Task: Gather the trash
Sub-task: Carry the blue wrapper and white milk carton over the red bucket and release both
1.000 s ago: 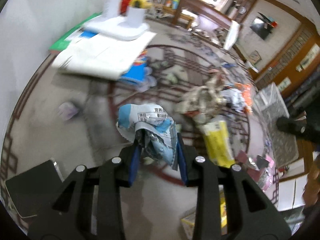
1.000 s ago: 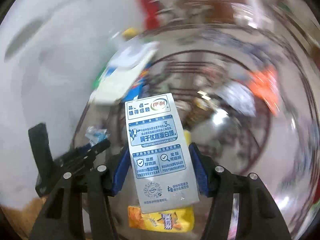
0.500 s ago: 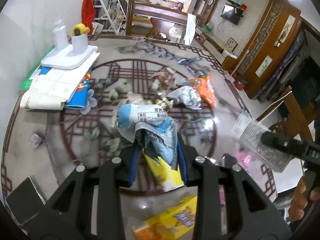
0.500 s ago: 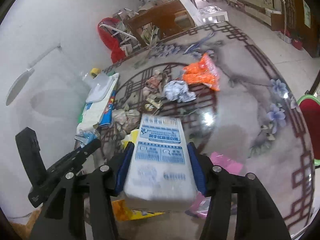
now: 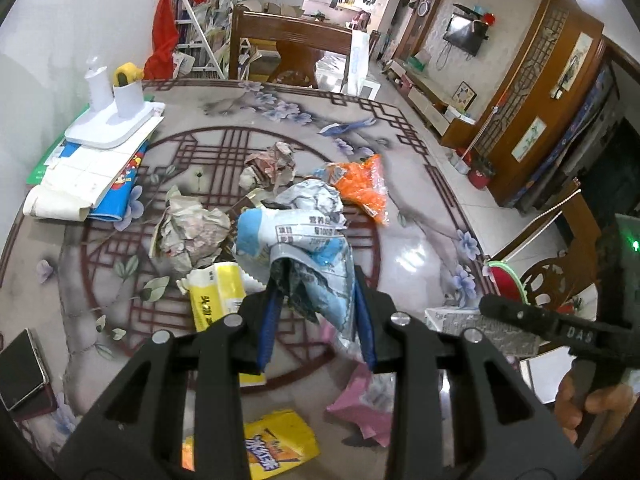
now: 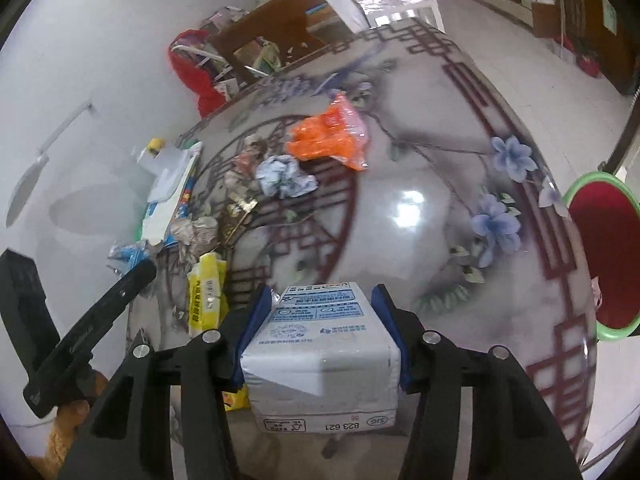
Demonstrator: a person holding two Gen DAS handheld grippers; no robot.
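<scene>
White stand [image 5: 114,126] on stacked papers [image 5: 86,176]; phone [image 5: 20,376] at table [image 5: 420,248] edge

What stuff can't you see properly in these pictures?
- Milk carton: its front end is hidden in the right wrist view, which looks at it end-on.
- Red bin: cut off by the right wrist view's edge.
- Yellow snack packet: partly hidden in the left wrist view by the left hand-held gripper.

"823 621" and "SIG" on the milk carton [image 6: 322,364]; "DAS" on the right gripper [image 5: 576,334].
</scene>
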